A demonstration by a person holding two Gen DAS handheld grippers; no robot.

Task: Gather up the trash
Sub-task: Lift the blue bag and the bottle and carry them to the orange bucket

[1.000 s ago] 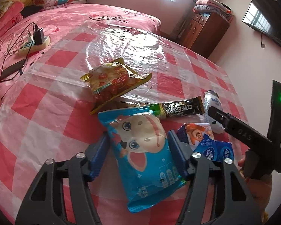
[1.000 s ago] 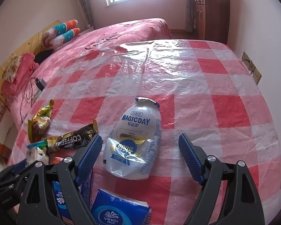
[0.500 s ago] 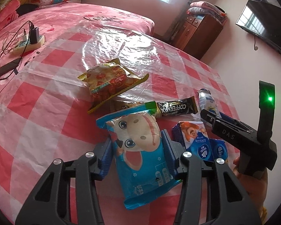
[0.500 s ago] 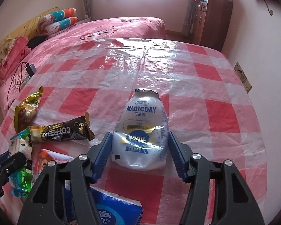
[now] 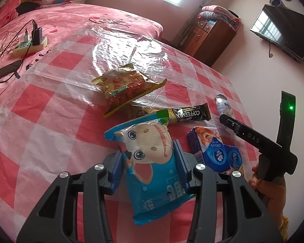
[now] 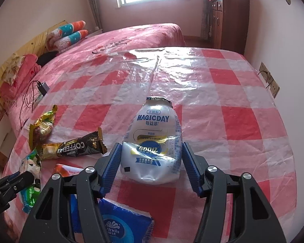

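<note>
- My left gripper (image 5: pixel 150 168) has just been closing and pinches the blue cartoon wrapper (image 5: pixel 152 162) on the worktop (image 5: pixel 40 121); I'd lift straight.
- My right gripper (image 6: pixel 151 166) has just been closing around the crushed yoghurt bottle (image 6: pixel 154 141); I'd keep squeezing gently.

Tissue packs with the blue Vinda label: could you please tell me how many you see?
2: both blue tissue packs lie side by side just right of the left gripper; more may be hidden.

Pink bed (image 5: pixel 103 20), wooden cabinet (image 5: pixel 208 38), wall television (image 5: pixel 281 32)
</note>
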